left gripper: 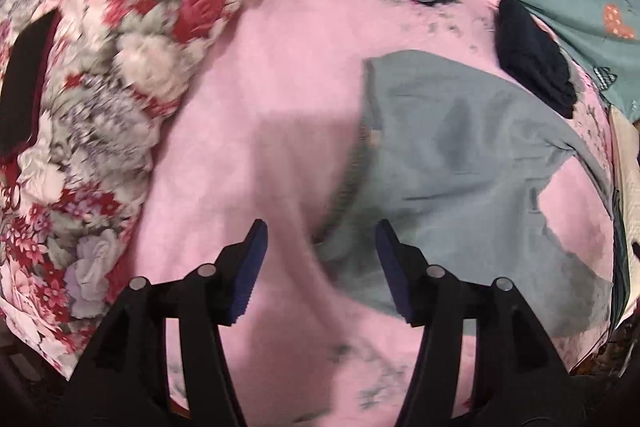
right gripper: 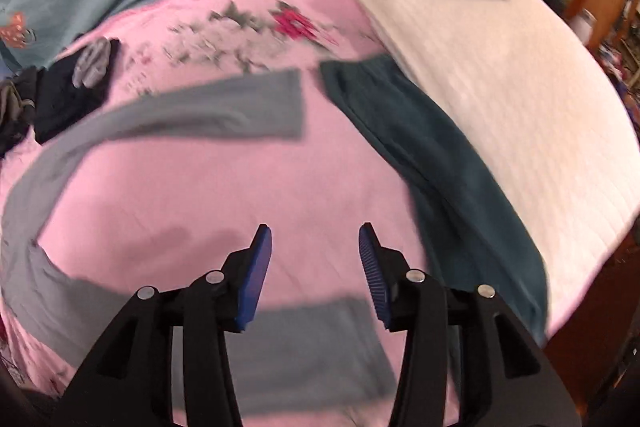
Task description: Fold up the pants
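The grey pants (left gripper: 460, 155) lay spread on the pink sheet (left gripper: 260, 107) of the bed, waist end near the left claw (left gripper: 320, 231) and the two legs splayed apart in the right wrist view, one leg (right gripper: 224, 111) farther off and the other running under the right claw (right gripper: 316, 233). Both claws were open and held nothing, hovering above the fabric. A floral quilt (left gripper: 100, 67) was bunched along one side of the sheet, a dark folded garment (left gripper: 532, 63) sat just past the pants, and dark teal pants (right gripper: 432, 163) lay beside a cream blanket (right gripper: 500, 87). Both views were motion-blurred.
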Demonstrator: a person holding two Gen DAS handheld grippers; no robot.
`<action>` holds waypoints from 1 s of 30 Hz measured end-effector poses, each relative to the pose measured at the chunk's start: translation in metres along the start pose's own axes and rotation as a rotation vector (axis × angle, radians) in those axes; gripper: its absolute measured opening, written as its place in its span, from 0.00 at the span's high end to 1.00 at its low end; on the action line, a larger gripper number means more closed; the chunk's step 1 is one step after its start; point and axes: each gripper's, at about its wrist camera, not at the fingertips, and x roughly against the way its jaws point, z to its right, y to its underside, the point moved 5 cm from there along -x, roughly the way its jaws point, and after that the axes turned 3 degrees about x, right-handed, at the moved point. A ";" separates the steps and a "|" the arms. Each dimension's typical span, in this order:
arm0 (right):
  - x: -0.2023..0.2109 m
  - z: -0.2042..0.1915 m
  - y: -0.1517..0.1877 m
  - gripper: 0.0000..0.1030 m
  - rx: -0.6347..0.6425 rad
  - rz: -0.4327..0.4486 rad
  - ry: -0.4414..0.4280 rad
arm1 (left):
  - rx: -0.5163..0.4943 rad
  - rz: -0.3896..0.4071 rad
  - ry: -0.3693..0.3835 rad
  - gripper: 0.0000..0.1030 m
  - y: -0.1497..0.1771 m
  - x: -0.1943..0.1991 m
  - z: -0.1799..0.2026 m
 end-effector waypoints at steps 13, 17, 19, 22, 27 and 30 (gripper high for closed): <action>-0.070 -0.201 -0.033 0.71 0.632 -0.002 -0.530 | -0.083 -0.003 0.177 0.41 0.058 0.004 0.184; -0.090 -0.265 -0.021 0.71 0.658 -0.110 -0.679 | -0.077 0.005 0.183 0.39 0.074 0.009 0.204; -0.100 -0.282 -0.021 0.71 0.585 -0.137 -0.719 | -0.088 0.016 0.154 0.36 0.081 0.014 0.205; -0.117 -0.295 -0.024 0.71 0.464 -0.163 -0.726 | -0.054 0.023 0.142 0.35 0.087 0.022 0.192; -0.125 -0.299 -0.035 0.72 0.259 -0.152 -0.732 | 0.005 0.031 0.128 0.35 0.086 0.026 0.174; -0.129 -0.295 -0.037 0.94 0.160 -0.163 -0.683 | 0.004 0.032 0.133 0.35 0.082 0.027 0.173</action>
